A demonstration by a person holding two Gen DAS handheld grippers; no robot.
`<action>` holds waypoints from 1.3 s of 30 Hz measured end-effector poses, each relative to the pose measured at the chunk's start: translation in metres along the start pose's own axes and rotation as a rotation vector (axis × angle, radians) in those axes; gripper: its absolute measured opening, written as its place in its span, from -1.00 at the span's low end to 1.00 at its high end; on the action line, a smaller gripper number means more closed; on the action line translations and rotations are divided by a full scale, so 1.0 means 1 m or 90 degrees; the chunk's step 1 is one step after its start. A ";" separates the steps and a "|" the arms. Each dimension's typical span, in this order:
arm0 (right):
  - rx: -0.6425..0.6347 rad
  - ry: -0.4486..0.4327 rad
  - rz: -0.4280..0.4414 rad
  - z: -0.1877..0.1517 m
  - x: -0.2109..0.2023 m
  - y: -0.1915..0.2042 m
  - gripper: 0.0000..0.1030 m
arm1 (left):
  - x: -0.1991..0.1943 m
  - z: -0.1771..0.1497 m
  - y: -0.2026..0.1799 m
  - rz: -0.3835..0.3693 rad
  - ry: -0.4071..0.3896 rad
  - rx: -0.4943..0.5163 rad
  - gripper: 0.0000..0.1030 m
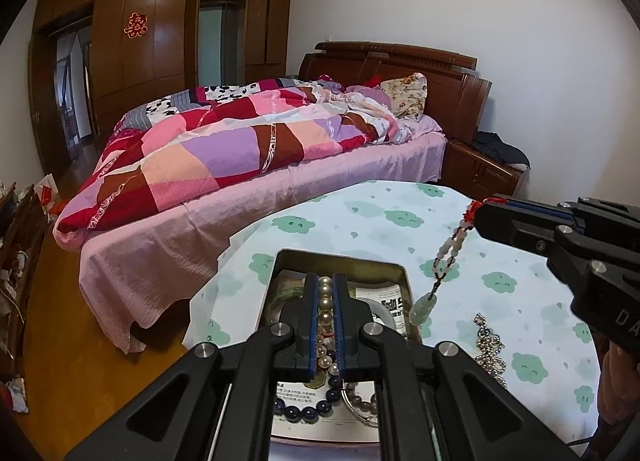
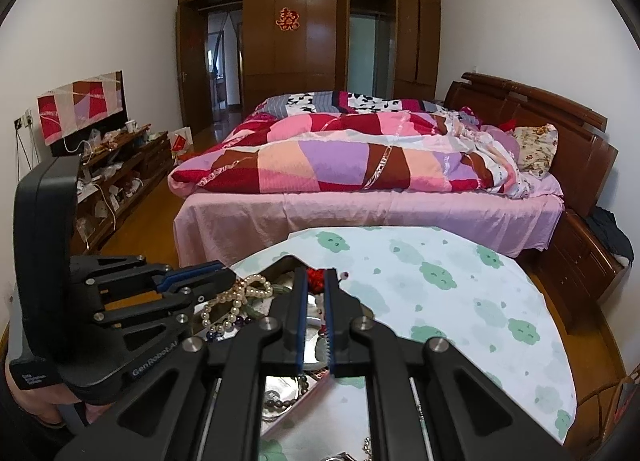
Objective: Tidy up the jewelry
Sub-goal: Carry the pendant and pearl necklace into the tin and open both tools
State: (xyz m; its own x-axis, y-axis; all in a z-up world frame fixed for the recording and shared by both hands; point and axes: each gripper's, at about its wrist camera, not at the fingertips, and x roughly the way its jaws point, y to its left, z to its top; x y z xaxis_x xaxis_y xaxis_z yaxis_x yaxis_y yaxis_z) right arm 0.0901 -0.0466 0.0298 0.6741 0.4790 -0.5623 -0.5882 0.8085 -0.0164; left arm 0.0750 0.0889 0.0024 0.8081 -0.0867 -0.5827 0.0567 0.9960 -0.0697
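Over the open tin (image 1: 402, 273) on the table (image 1: 520, 261), the left hand-held gripper (image 1: 327, 325) clamps a pearl strand (image 1: 325, 301); beyond, the right hand-held gripper (image 1: 486, 210) pinches a jade-pendant necklace (image 1: 448, 257), whose swinging pendant could tangle or miss the tin.

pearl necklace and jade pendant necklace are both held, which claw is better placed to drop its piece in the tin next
Left, probably. The left claw, shut on the pearl necklace, sits directly over the tin. The right claw holds the jade pendant necklace over the tablecloth, beside the tin.
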 end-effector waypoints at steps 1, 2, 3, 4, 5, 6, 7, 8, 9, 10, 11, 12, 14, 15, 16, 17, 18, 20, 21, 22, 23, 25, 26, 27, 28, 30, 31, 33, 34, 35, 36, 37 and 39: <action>-0.001 0.002 0.000 0.000 0.002 0.001 -0.82 | 0.002 0.000 0.001 0.001 0.002 -0.001 -0.89; -0.003 0.004 0.000 0.000 0.004 0.002 -0.82 | 0.003 0.000 0.002 0.001 0.004 -0.001 -0.89; -0.004 0.006 0.001 0.000 0.006 0.003 -0.82 | 0.005 0.000 0.002 0.002 0.005 -0.002 -0.89; -0.006 0.008 0.000 0.001 0.009 0.004 -0.82 | 0.007 0.000 0.003 0.003 0.007 -0.002 -0.89; -0.007 0.009 0.000 0.001 0.010 0.005 -0.82 | 0.009 0.000 0.004 0.004 0.009 -0.002 -0.89; -0.007 0.012 0.000 0.001 0.013 0.006 -0.82 | 0.011 0.000 0.005 0.004 0.011 -0.003 -0.89; -0.008 0.014 0.000 0.002 0.015 0.007 -0.82 | 0.013 0.001 0.005 0.004 0.012 -0.003 -0.89; -0.009 0.015 -0.001 0.002 0.017 0.007 -0.82 | 0.015 0.002 0.006 0.005 0.013 -0.002 -0.89; -0.009 0.018 -0.002 0.004 0.020 0.008 -0.82 | 0.016 0.003 0.006 0.004 0.013 -0.002 -0.89; -0.009 0.020 -0.004 0.004 0.024 0.009 -0.82 | 0.018 0.003 0.007 0.004 0.015 -0.002 -0.89; -0.008 0.022 -0.005 0.004 0.026 0.008 -0.82 | 0.020 0.003 0.008 0.004 0.016 -0.002 -0.89; -0.007 0.025 -0.006 0.005 0.030 0.008 -0.82 | 0.022 0.003 0.009 0.004 0.019 -0.002 -0.89; -0.004 0.032 -0.005 0.004 0.036 0.009 -0.82 | 0.028 0.001 0.012 0.002 0.027 -0.006 -0.89; -0.002 0.038 -0.005 0.003 0.040 0.009 -0.82 | 0.030 -0.001 0.013 0.002 0.031 -0.006 -0.89; -0.001 0.041 -0.005 0.002 0.043 0.009 -0.82 | 0.032 -0.003 0.013 0.003 0.034 -0.007 -0.89; 0.000 0.046 -0.005 0.000 0.046 0.010 -0.82 | 0.032 -0.005 0.014 0.002 0.038 -0.008 -0.89; 0.001 0.052 -0.004 -0.002 0.049 0.010 -0.82 | 0.033 -0.008 0.014 0.000 0.041 -0.008 -0.89; 0.001 0.062 -0.004 -0.005 0.055 0.010 -0.82 | 0.034 -0.014 0.015 -0.001 0.046 -0.009 -0.89; 0.001 0.069 -0.005 -0.008 0.058 0.009 -0.82 | 0.034 -0.017 0.015 -0.003 0.049 -0.010 -0.89; 0.003 0.075 -0.005 -0.010 0.061 0.009 -0.82 | 0.035 -0.019 0.014 -0.003 0.052 -0.011 -0.89; 0.006 0.079 -0.003 -0.011 0.062 0.009 -0.82 | 0.035 -0.022 0.013 -0.002 0.054 -0.011 -0.89; 0.009 0.090 0.000 -0.016 0.065 0.008 -0.82 | 0.037 -0.026 0.012 -0.004 0.059 -0.013 -0.89; 0.009 0.094 0.002 -0.017 0.066 0.009 -0.82 | 0.037 -0.028 0.011 -0.004 0.061 -0.012 -0.89; 0.006 0.099 0.004 -0.019 0.068 0.010 -0.82 | 0.039 -0.030 0.010 -0.002 0.063 -0.009 -0.89; 0.003 0.104 0.003 -0.020 0.070 0.010 -0.82 | 0.040 -0.032 0.009 0.001 0.066 -0.006 -0.89; 0.002 0.115 0.003 -0.024 0.074 0.010 -0.82 | 0.045 -0.035 0.008 0.004 0.073 -0.005 -0.89; 0.004 0.118 0.003 -0.025 0.075 0.008 -0.82 | 0.047 -0.035 0.010 0.007 0.075 -0.007 -0.89; 0.005 0.126 0.000 -0.028 0.079 0.006 -0.82 | 0.050 -0.036 0.013 0.011 0.078 -0.010 -0.89; 0.005 0.129 -0.001 -0.029 0.081 0.006 -0.82 | 0.052 -0.037 0.014 0.014 0.080 -0.011 -0.89; 0.006 0.131 -0.004 -0.029 0.083 0.005 -0.82 | 0.052 -0.037 0.014 0.015 0.081 -0.009 -0.89; 0.008 0.134 -0.006 -0.029 0.085 0.003 -0.82 | 0.053 -0.038 0.014 0.018 0.081 -0.006 -0.89; 0.010 0.135 -0.006 -0.029 0.087 0.003 -0.81 | 0.053 -0.038 0.014 0.020 0.080 -0.004 -0.89; 0.007 0.133 -0.009 -0.028 0.089 0.003 -0.81 | 0.053 -0.039 0.013 0.019 0.081 0.001 -0.89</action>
State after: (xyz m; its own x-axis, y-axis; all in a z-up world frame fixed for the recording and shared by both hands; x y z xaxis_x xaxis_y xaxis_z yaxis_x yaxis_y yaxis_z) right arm 0.1355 -0.0108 -0.0429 0.5746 0.3867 -0.7214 -0.5729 0.8194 -0.0171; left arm 0.0954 0.0964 -0.0613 0.7283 -0.0588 -0.6828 0.0340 0.9982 -0.0496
